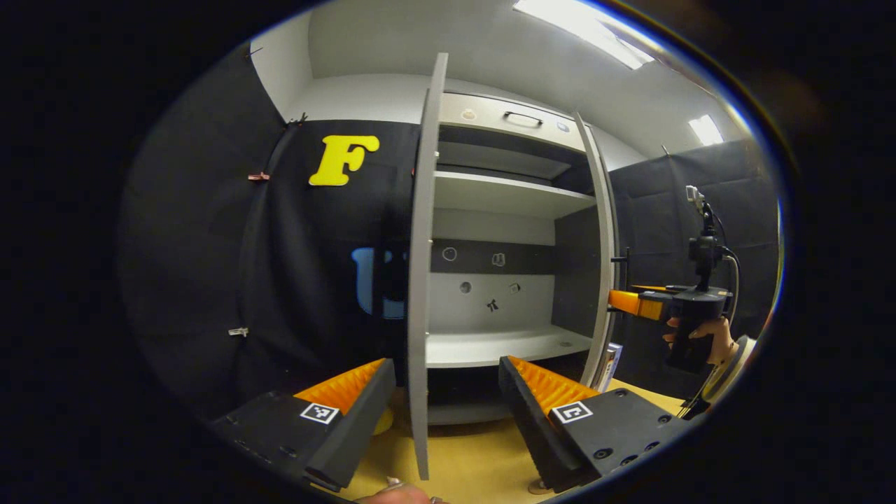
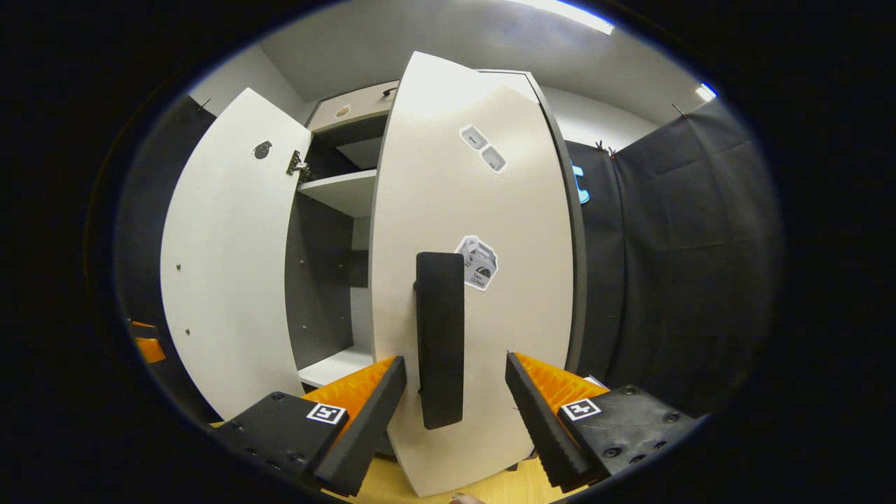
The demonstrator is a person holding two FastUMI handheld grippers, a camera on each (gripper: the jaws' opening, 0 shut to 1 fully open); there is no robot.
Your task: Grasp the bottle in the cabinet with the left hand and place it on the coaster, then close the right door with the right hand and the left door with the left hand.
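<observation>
Left gripper view: left gripper point(image 1: 442, 413) nearest the lens, fingers spread wide, nothing held. The left door point(image 1: 422, 280) stands edge-on right between the two fingers, its thin edge facing the camera, not touched by either finger as far as can be seen. Wooden table point(image 1: 469, 462) below. A bit of a hand point(image 1: 395, 495) at the bottom edge. Behind the door, the cabinet point(image 1: 511, 119) is open: upper shelf point(image 1: 504, 192) and lower shelf point(image 1: 504, 346) both bare, small stickers on the back wall. Bottle and coaster: can't tell where they are from here; a small yellowish round thing point(image 1: 383, 422) peeks out behind the left finger, too hidden to identify. Right door point(image 1: 603, 259) edge-on at the far side of the cabinet. Right gripper point(image 1: 623, 302) farther off, held by a hand point(image 1: 707, 336), its tip against the right door's outer side.

Right gripper view: right gripper point(image 2: 455, 406) fingers wide apart, gripping nothing. The right door's black handle point(image 2: 439, 336) sits between the fingers, just ahead, not pressed by either. Right door point(image 2: 483, 210) partly swung in, stickers on its face. Left door point(image 2: 227, 266) open wide, inner side showing. Cabinet interior visible in the gap between them.
</observation>
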